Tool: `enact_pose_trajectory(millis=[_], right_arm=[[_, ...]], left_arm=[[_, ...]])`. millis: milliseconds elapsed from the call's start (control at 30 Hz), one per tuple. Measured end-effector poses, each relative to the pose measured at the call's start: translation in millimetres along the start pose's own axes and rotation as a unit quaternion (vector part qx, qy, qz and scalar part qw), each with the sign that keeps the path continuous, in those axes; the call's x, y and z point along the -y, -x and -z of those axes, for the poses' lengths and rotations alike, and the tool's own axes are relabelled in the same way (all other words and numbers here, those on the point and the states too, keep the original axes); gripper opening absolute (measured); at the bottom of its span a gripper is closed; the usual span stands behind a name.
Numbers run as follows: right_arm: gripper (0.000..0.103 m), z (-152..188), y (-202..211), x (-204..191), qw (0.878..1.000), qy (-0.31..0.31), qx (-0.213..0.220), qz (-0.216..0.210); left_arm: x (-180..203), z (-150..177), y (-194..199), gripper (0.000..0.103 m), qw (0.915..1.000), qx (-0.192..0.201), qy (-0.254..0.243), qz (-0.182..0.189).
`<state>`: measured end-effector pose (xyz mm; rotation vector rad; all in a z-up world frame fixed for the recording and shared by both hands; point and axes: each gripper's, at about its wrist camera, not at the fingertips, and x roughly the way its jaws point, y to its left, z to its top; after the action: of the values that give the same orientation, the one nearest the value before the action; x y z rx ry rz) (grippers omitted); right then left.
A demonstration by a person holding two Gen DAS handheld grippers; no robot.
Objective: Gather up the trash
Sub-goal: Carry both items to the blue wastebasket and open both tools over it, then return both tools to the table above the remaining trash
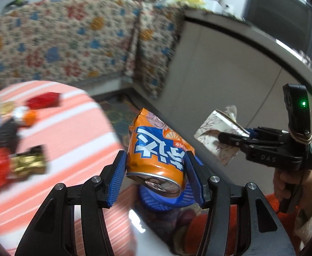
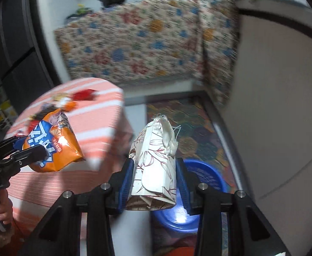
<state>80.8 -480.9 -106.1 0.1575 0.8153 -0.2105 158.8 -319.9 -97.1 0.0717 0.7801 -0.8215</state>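
A crushed orange soda can [image 1: 158, 149] sits crosswise between the blue pads of my left gripper [image 1: 156, 160], which is shut on it. My right gripper [image 2: 155, 166] is shut on a white floral paper carton [image 2: 153, 166] with a tuft of tissue poking from its top. Both hang above a blue plastic bin [image 2: 207, 181] on the floor, which shows under the can [image 1: 166, 202] in the left wrist view. Each view shows the other gripper: the right gripper [image 1: 230, 138] with the carton [image 1: 215, 136], and the left gripper [image 2: 28, 151] with the can [image 2: 55, 145].
A round table under a pink striped cloth [image 1: 70, 138] stands to the left and carries several wrappers, among them a red one [image 1: 44, 100] and a gold one [image 1: 28, 164]. A white cabinet wall [image 2: 273, 117] is to the right, a floral-draped counter [image 2: 134, 42] behind, and a patterned mat [image 2: 190, 123] on the floor.
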Motion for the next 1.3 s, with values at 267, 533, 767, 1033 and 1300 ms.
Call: enact_pose_trajectory(millis=[267,533,767,1033,1300], right_arm=[[0.04,18.8,-54.4,72.0,0.997,-0.051,-0.055,0.018],[0.041,25.0,-89.5,112.3,0.992,-0.084,-0.09,0.017],[0.045,18.0,-112.6,122.0,0.99,-0.09,-0.104,0.017],[0.056,13.9,-127.4,134.5,0.986,-0.121,-0.113,0.011],[0.056,-9.2,-90.3,120.9,0.994,-0.097,-0.037,0.018]], left_arm=[[39.5,-7.1,-89.2,0.056,0.9988,-0.045,-0.007,0.019],[50.2,1.3,-143.5,0.057,0.9964,-0.079,-0.017,0.026],[54.4,11.0,-176.6,0.057,0.9944,-0.094,-0.039,0.03],[53.1,15.1,-190.2,0.089,0.9955,-0.085,-0.032,0.027],[54.6,10.0,-110.6,0.089,0.9995,-0.008,-0.019,-0.025]])
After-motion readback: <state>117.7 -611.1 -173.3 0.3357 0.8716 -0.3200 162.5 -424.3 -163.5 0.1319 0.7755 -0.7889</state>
